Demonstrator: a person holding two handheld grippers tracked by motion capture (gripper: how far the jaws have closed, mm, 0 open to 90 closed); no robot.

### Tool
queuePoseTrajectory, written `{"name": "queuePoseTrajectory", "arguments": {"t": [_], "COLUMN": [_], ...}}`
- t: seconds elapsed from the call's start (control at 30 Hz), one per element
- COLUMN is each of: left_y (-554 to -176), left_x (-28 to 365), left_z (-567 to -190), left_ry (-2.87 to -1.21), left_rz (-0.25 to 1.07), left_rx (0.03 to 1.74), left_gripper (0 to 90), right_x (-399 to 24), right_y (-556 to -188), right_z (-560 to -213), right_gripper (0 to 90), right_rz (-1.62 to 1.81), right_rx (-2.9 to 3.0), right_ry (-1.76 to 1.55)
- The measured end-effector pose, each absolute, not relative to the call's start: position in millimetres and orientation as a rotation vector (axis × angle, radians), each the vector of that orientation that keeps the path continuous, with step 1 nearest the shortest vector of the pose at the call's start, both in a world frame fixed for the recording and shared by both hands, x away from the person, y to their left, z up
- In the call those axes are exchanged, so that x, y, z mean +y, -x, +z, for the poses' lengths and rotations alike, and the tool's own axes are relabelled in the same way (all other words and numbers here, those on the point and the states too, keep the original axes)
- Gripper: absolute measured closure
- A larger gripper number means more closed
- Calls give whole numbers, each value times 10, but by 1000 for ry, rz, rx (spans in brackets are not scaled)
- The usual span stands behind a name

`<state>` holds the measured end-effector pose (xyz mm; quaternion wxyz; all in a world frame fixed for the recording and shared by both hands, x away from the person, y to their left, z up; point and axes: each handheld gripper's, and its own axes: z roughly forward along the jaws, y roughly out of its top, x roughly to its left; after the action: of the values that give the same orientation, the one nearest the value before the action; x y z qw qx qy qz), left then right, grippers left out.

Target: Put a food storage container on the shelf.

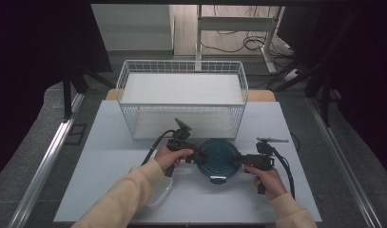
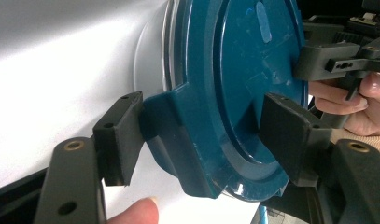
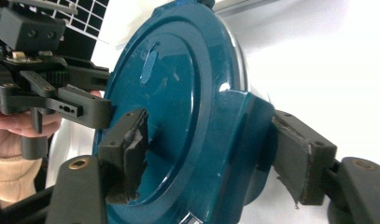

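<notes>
Hands come in from the near edge of the grey table [image 1: 110, 142], one gripper at each side of a round container with a dark teal lid [image 1: 218, 156] that sits near the middle, just this side of the white wire basket [image 1: 181, 97]. On the left, the left gripper [image 1: 197, 156] has its jaws straddling a clip tab on the lid's rim [image 2: 178, 140]; the pads lie close on either side of the tab, but whether they press it I cannot tell. On the right, the right gripper [image 1: 235, 160] brackets the opposite tab [image 3: 243, 140] the same way, and its grip is equally unclear. Taking both tabs at once looks meant to unlatch or lift the lid evenly. A white tub [image 1: 159, 197] lies near the left forearm, clear of the work. Only the basket's near wall crowds the far side.
</notes>
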<state>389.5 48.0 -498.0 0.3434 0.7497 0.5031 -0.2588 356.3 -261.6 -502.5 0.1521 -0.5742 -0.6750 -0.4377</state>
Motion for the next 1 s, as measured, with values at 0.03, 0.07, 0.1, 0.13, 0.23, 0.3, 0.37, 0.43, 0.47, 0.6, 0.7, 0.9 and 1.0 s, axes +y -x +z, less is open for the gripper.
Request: {"name": "queuePoseTrajectory", "arguments": {"t": [0.03, 0.07, 0.1, 0.13, 0.23, 0.3, 0.37, 0.43, 0.47, 0.6, 0.7, 0.9, 1.0], "left_y": [-3896, -3895, -3894, -3892, -3881, -3867, -3851, -3834, -3828, -3819, -3817, -3804, -3783], "left_x": [482, 483, 484, 485, 494, 499, 508, 511, 514, 522, 529, 549, 560], "left_z": [-4981, -4981, -4981, -4978, -4969, -4957, -4943, -4933, -4927, -4925, -4924, -4910, -4892], "left_ry": [-1946, -1942, -1939, -1937, -1938, -1946, -1953, -1954, -1957, -1950, -1945, -1926, -1906], "left_rz": [-674, -675, -675, -675, -673, -669, -666, -662, -661, -659, -660, -664, -648], "left_rx": [1310, 1313, 1315, 1317, 1317, 1310, 1307, 1303, 1303, 1298, 1296, 1294, 1298], "left_gripper": [335, 337, 338, 341, 346, 353, 356, 361, 362, 370, 378, 395, 405], "right_x": [-2625, -2641, -2656, -2664, -2670, -2678, -2678, -2673, -2674, -2674, -2685, -2703, -2710], "right_y": [-3564, -3567, -3568, -3567, -3561, -3540, -3533, -3513, -3506, -3484, -3481, -3454, -3443], "right_z": [-5030, -5036, -5042, -5043, -5036, -5011, -5003, -4981, -4977, -4963, -4971, -4955, -4942], "right_gripper": [344, 354, 362, 369, 383, 406, 410, 417, 419, 424, 427, 443, 453], "right_rz": [-1260, -1264, -1270, -1272, -1280, -1294, -1304, -1313, -1321, -1329, -1334, -1342, -1356], "right_rx": [-1922, -1911, -1895, -1887, -1878, -1877, -1882, -1879, -1890, -1895, -1891, -1874, -1880], "right_ry": [1651, 1652, 1655, 1656, 1657, 1657, 1653, 1654, 1652, 1649, 1647, 1645, 1637]}}
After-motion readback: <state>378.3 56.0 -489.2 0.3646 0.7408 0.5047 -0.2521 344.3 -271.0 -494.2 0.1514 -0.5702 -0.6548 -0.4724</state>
